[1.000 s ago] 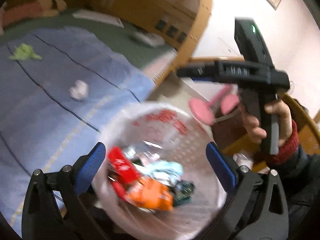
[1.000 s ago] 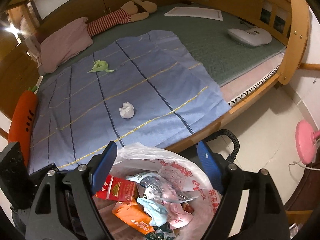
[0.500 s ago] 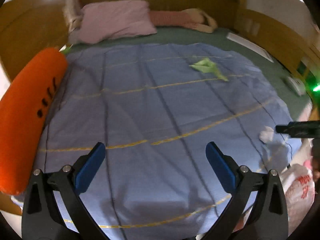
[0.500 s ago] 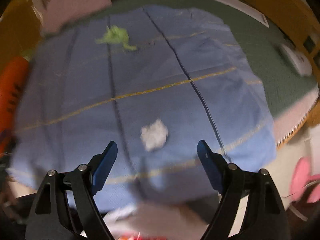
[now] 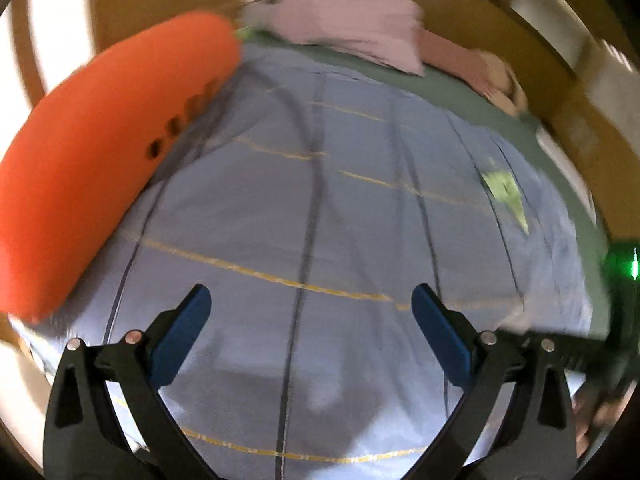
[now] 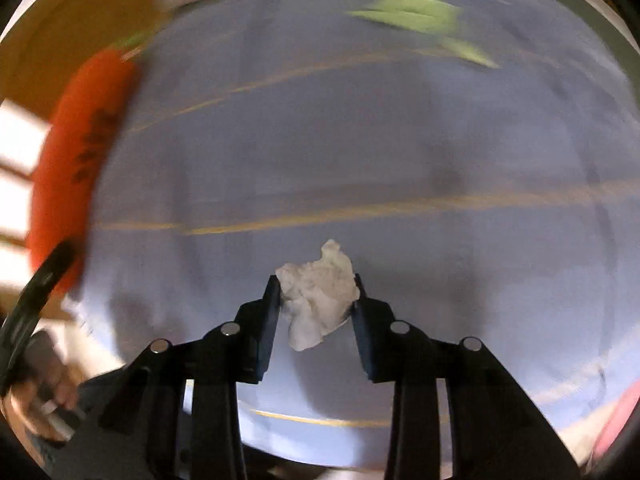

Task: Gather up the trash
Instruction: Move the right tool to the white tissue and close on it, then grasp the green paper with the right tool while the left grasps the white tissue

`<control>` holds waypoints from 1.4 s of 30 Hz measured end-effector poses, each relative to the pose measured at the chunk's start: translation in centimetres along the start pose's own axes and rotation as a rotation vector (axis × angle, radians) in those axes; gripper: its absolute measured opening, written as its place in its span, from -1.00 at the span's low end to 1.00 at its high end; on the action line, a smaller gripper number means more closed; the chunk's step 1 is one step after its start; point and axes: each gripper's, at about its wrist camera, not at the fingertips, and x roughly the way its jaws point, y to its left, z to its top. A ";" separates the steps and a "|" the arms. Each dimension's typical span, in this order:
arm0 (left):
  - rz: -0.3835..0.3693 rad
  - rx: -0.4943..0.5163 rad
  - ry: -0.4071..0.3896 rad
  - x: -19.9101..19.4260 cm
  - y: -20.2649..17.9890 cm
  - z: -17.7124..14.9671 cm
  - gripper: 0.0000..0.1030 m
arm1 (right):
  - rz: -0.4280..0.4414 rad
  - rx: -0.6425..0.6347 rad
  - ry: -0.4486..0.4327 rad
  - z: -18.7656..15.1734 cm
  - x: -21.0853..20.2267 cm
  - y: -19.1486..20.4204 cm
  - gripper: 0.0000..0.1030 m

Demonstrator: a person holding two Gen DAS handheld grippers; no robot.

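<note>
In the right wrist view my right gripper (image 6: 316,294) is shut on a crumpled white paper ball (image 6: 318,300), just over the blue striped bedsheet (image 6: 360,140). A green paper scrap (image 6: 416,16) lies farther back on the sheet. In the left wrist view my left gripper (image 5: 310,320) is open and empty above the same sheet (image 5: 320,220). The green scrap (image 5: 506,194) lies far to its right. The trash bin is out of view.
A long orange carrot pillow (image 5: 92,176) lies along the sheet's left edge, also in the right wrist view (image 6: 76,148). A pink pillow (image 5: 352,36) sits at the head of the bed. A wooden bed frame (image 5: 520,28) surrounds the mattress.
Both grippers swung from the trash bin to the bed. My right gripper came down over the white paper ball and closed on it. My left gripper stayed open.
</note>
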 end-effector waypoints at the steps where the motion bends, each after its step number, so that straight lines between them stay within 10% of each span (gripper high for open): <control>1: 0.006 -0.051 0.000 0.0 1.1 0.3 0.94 | 0.042 -0.078 0.013 0.6 1.0 2.8 -0.24; 4: 0.024 -0.091 0.011 0.1 2.6 0.7 0.94 | 0.082 -0.212 0.087 1.6 3.5 7.4 0.59; 8: 0.004 -0.114 0.032 0.1 3.4 0.7 0.94 | 0.070 -0.204 -0.049 5.3 1.6 7.4 0.61; 10: 0.002 -0.115 0.036 0.2 3.3 0.6 0.94 | -0.026 -0.136 -0.190 7.8 -0.1 5.1 0.62; 13: -0.010 -0.096 0.049 0.7 2.5 0.5 0.94 | -0.407 -0.059 -0.437 13.1 -1.3 0.4 0.75; 18: -0.010 -0.033 0.083 1.8 1.1 -0.1 0.94 | -0.641 0.080 -0.366 18.9 2.0 -7.2 0.76; 23: -0.007 -0.032 0.079 2.0 1.0 -0.1 0.94 | -0.520 0.160 -0.354 18.8 2.6 -12.1 0.73; 25: -0.003 -0.022 0.083 2.1 0.8 -0.3 0.94 | -0.462 0.151 -0.346 17.3 2.6 -12.6 0.04; 28: 0.007 -0.016 0.064 2.0 0.6 -0.4 0.94 | -0.466 0.099 -0.354 16.8 2.2 -11.9 -0.33; 35: 0.009 0.008 -0.043 0.8 0.1 0.0 0.91 | -0.460 -0.092 -0.333 12.0 -0.1 -6.6 -0.37; 42: -0.009 0.104 0.023 2.4 -2.0 -0.7 0.70 | -0.382 -0.184 -0.284 6.2 -2.3 -2.1 -0.37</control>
